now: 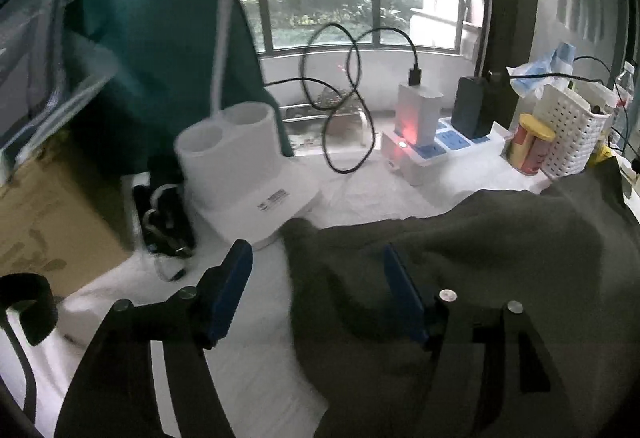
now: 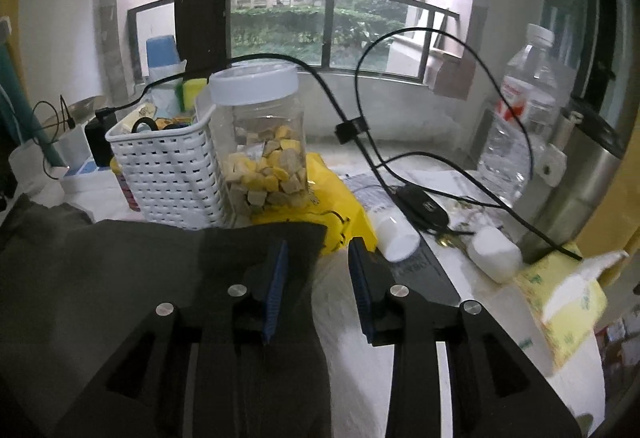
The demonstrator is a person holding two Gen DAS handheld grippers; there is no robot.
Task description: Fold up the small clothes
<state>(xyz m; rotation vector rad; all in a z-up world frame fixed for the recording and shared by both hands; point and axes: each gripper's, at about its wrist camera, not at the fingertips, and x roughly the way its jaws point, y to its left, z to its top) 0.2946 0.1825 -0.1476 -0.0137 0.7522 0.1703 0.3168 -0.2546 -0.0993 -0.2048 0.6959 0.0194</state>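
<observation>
A dark olive garment [image 1: 480, 258] lies spread on the white table [image 1: 256, 358], filling the right of the left wrist view. My left gripper [image 1: 316, 278] is open just above it, blue pads wide apart, with the garment's left edge between the fingers and untouched by either pad. In the right wrist view the same garment [image 2: 120, 278] covers the lower left, its far corner near the yellow bag. My right gripper [image 2: 318, 278] is open, its left finger over the cloth's right edge and its right finger over bare table.
Around the cloth stand a white two-cup holder [image 1: 232, 154], a cardboard box [image 1: 48, 222], a power strip with chargers [image 1: 432, 146], a white basket [image 2: 168, 174], a clear jar [image 2: 264, 142], a yellow bag [image 2: 332, 206], a water bottle [image 2: 524, 118] and black cables [image 2: 400, 166].
</observation>
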